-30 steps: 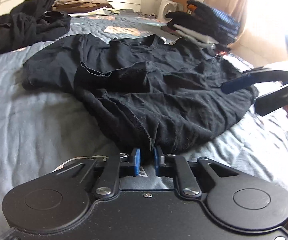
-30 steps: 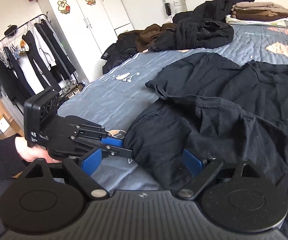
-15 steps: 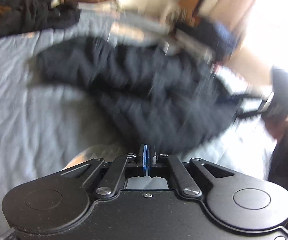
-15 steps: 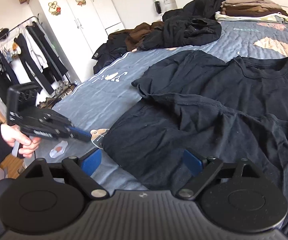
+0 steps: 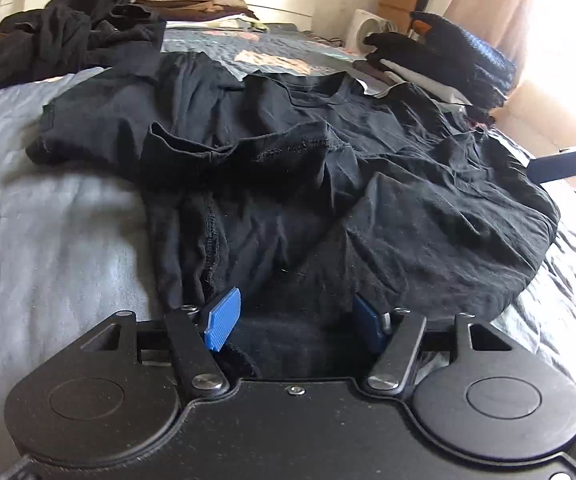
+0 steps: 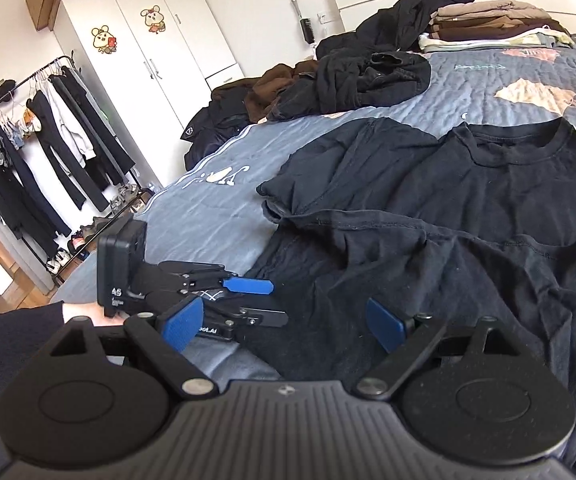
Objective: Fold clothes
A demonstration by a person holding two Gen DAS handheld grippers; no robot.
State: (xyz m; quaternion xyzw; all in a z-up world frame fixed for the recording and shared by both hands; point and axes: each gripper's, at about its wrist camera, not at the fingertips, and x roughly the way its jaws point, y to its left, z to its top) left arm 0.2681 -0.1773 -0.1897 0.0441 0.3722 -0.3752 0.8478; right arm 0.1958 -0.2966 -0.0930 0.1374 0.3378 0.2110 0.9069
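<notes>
Left gripper [image 5: 294,320] jaws had just been opening, from pressed together to spread over the hem of the black T-shirt [image 5: 288,168], rumpled on the bed [image 5: 48,240]. Right gripper [image 6: 284,324] spread, empty. Likely lining up a fresh grab.

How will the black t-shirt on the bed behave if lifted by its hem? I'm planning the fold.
The black t-shirt will probably be floppy: it already lies in soft wrinkles and a doubled-over layer. It likely drapes and sags from one pinch rather than holding shape. It looks thin and light, so it may drag and bunch on the bedcover when pushed.
</notes>
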